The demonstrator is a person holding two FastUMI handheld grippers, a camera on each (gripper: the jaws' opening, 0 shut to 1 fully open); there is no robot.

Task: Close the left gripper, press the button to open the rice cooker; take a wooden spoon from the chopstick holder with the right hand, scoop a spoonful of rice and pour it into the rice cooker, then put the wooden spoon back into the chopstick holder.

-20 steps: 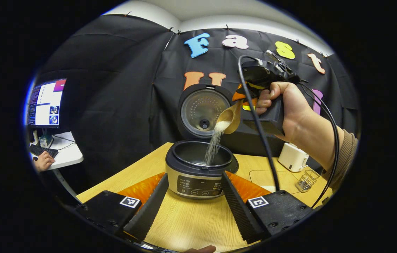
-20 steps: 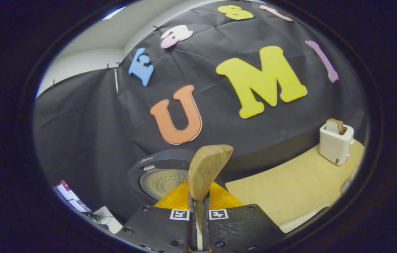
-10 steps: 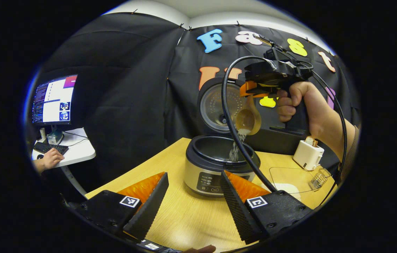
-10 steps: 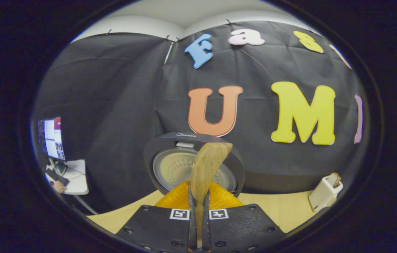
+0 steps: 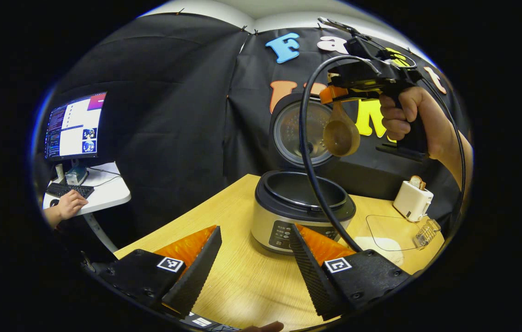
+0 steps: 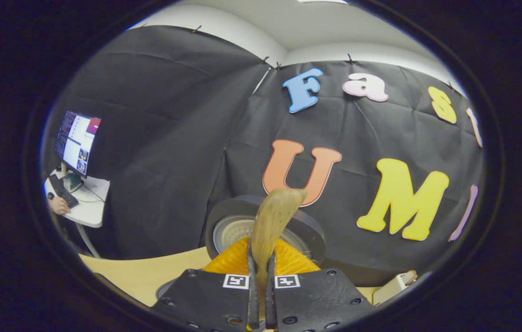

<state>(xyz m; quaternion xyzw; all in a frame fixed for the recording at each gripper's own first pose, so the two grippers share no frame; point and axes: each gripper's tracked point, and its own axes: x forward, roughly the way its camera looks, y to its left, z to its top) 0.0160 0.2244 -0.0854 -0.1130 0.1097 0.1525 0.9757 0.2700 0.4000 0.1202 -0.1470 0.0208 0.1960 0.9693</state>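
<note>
The rice stream has stopped; the spoon (image 5: 340, 134) hangs empty above the cooker (image 5: 302, 207), clamped in the right gripper (image 6: 261, 295). Pouring looks finished, so the holder (image 5: 425, 233) is next. The left gripper (image 5: 254, 263) stands apart.

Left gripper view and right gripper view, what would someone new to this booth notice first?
First the rice cooker at the middle of the wooden table, its lid standing open. Above it hangs the wooden spoon, bowl down, its handle clamped in the right gripper held by a hand. To the right stand a white toaster and a wire chopstick holder.
</note>
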